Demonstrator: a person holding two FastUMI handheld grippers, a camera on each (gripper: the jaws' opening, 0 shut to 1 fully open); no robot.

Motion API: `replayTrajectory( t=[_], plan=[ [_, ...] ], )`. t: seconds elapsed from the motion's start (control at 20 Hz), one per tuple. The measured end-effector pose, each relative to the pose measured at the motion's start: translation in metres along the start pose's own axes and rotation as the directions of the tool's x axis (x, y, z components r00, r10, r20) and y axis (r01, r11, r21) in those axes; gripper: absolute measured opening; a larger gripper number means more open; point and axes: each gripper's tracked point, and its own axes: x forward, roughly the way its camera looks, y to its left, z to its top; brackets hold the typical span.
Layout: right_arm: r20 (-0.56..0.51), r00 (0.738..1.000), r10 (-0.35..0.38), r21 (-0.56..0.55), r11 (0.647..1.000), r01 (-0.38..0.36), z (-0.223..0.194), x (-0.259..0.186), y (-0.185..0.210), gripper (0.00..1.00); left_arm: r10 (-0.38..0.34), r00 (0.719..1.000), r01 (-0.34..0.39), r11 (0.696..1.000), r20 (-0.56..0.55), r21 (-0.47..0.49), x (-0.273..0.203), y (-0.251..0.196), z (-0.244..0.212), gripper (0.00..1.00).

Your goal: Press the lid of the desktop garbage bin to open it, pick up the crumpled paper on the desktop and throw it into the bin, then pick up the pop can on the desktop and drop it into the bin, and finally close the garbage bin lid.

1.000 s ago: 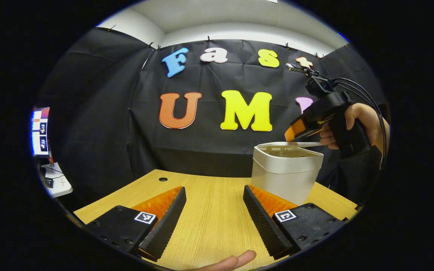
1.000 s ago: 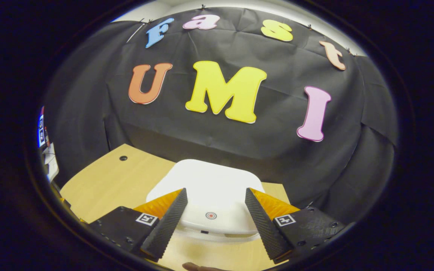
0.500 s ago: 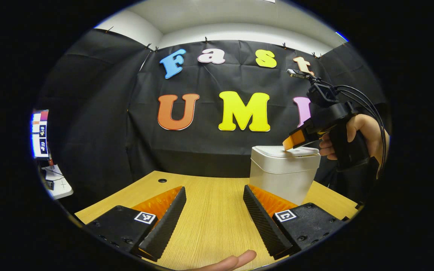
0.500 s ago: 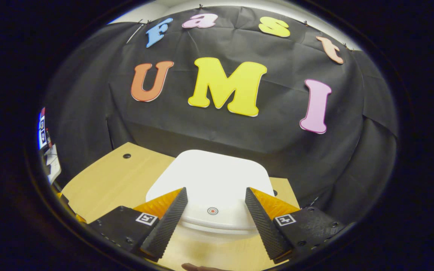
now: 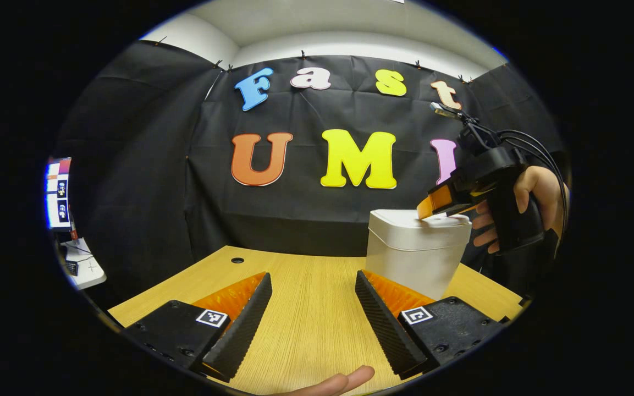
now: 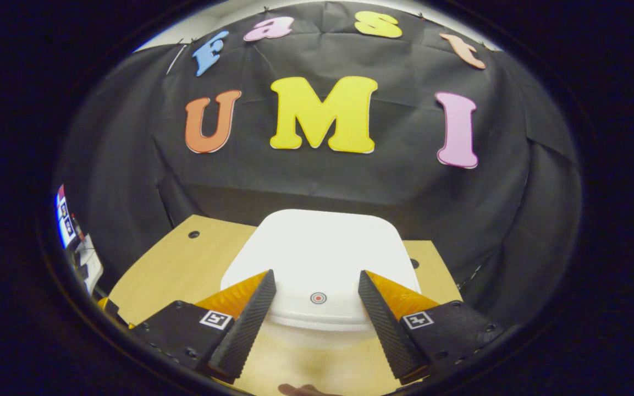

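Observation:
The white desktop bin (image 5: 415, 258) stands on the wooden desk (image 5: 306, 313) at the right, its lid (image 5: 404, 220) lying flat on the rim. My right gripper (image 5: 425, 210), held by a hand (image 5: 536, 184), rests its fingertips on the lid's near right part. In the right gripper view the lid (image 6: 322, 242) lies just under my right gripper (image 6: 317, 281), whose open fingers flank a small red ring mark (image 6: 318, 297). My left gripper (image 5: 314, 291) hovers low over the desk, left of the bin, open with nothing between its fingers.
A cable hole (image 5: 238, 260) sits near the desk's far edge. A lit screen (image 5: 58, 192) and a white stand (image 5: 83, 267) are off the desk's left side. A fingertip (image 5: 344, 380) shows at the bottom edge. The black cloth wall is close behind the bin.
The lid, ajar a second ago, has come down flat on the bin under the right gripper's tips. The right gripper has dropped slightly with it. The left gripper has stayed still.

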Motion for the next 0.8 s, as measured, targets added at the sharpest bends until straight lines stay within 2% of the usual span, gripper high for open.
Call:
replayTrajectory(
  t=[0.05,0.35,0.5,0.65,0.8],
  plan=[
    [-0.002,1.000,0.001,-0.025,1.000,-0.001,0.001,-0.002,0.001,0.96,-0.004,1.000,0.004,1.000,-0.004,-0.002,0.001,-0.001,-0.001,0.99],
    [0.033,0.999,0.016,0.030,0.999,-0.017,-0.006,-0.001,0.000,0.98,0.000,1.000,0.001,1.000,-0.015,0.023,0.000,-0.008,-0.005,0.98],
    [0.117,0.993,0.009,0.065,0.998,-0.017,-0.008,-0.004,-0.001,0.98,-0.008,1.000,0.008,0.999,-0.008,0.047,-0.002,-0.015,-0.004,0.99],
    [0.149,0.989,-0.006,0.093,0.996,-0.008,-0.008,-0.007,0.001,0.98,-0.010,1.000,0.011,0.998,-0.010,0.055,-0.003,-0.020,-0.006,0.99],
    [0.202,0.979,-0.001,0.050,0.999,-0.009,-0.001,-0.009,0.000,0.96,-0.009,1.000,0.009,0.998,0.000,0.063,-0.005,-0.023,-0.004,0.99]
  ],
)
